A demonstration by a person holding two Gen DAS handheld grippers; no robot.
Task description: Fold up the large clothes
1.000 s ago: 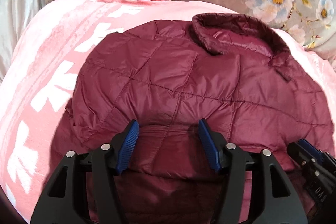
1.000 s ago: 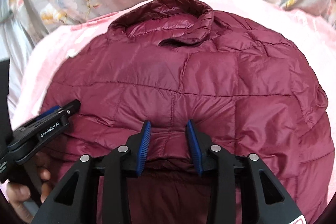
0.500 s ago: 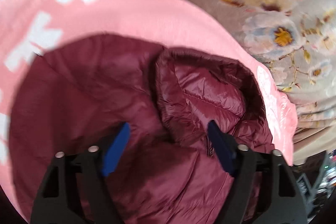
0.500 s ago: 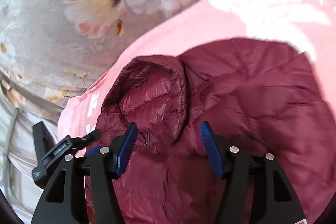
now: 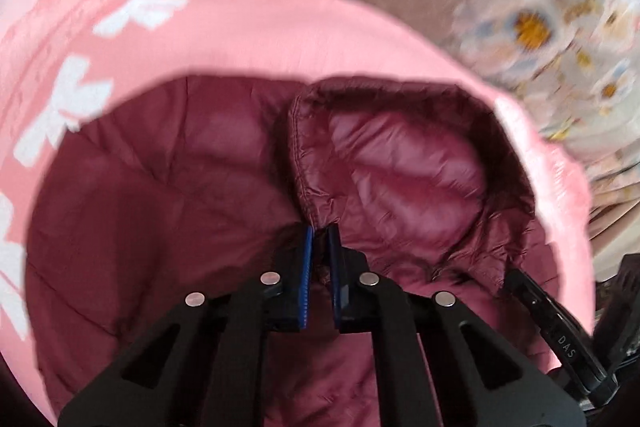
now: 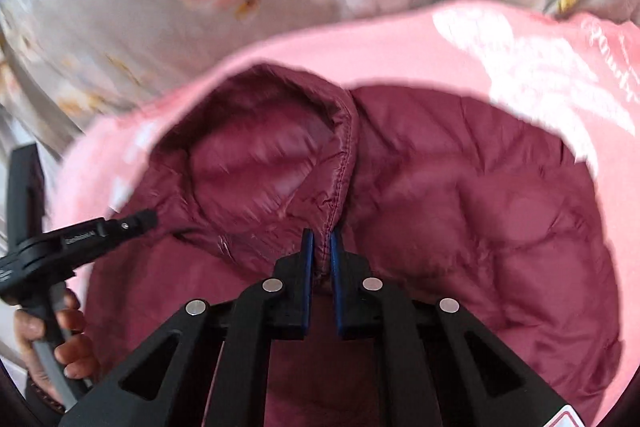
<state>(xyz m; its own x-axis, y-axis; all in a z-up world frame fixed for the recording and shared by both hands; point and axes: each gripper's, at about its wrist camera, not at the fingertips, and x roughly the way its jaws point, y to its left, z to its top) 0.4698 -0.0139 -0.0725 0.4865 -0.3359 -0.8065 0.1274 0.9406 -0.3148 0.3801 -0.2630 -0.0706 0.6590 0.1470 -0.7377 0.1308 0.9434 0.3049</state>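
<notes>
Both pinch now: left hand-held gripper (image 5: 319,227) and right hand-held gripper (image 6: 321,231) have just snapped shut on the maroon puffer jacket (image 5: 168,187) at its collar (image 5: 404,163), spread over the pink blanket (image 5: 260,39). Light, puffy, probably slippery; the stitched collar edge grips best.

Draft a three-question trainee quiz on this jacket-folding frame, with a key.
1. True or false: the left gripper is shut on the maroon jacket.
2. What does the jacket lie on: (a) the pink blanket, (b) a bare wooden floor, (c) a metal tray?
3. Fill in: the right gripper pinches the jacket just below the ___.

Key: 1 true. 2 a. 3 collar.
</notes>
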